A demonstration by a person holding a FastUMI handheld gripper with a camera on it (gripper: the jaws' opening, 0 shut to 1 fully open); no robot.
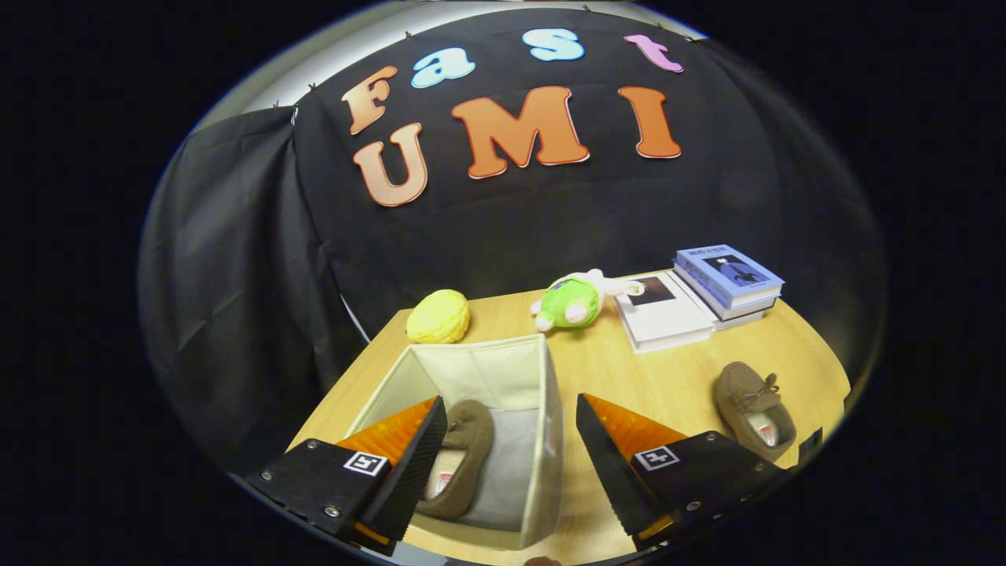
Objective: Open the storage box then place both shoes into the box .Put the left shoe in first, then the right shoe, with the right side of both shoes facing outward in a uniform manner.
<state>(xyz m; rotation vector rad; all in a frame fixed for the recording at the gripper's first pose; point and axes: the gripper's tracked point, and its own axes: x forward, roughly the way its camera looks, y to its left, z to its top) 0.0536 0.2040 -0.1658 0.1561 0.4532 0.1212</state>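
Fingers (440, 428) apart; one shoe (460, 464) boxed, one shoe (753, 409) out.

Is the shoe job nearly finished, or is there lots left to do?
About halfway. Done: the storage box is open and one brown shoe already lies inside, by its left wall. In hand: nothing; the gripper is open and empty above the box. Left: the second shoe sits on the table to the right of the box and must go in too.
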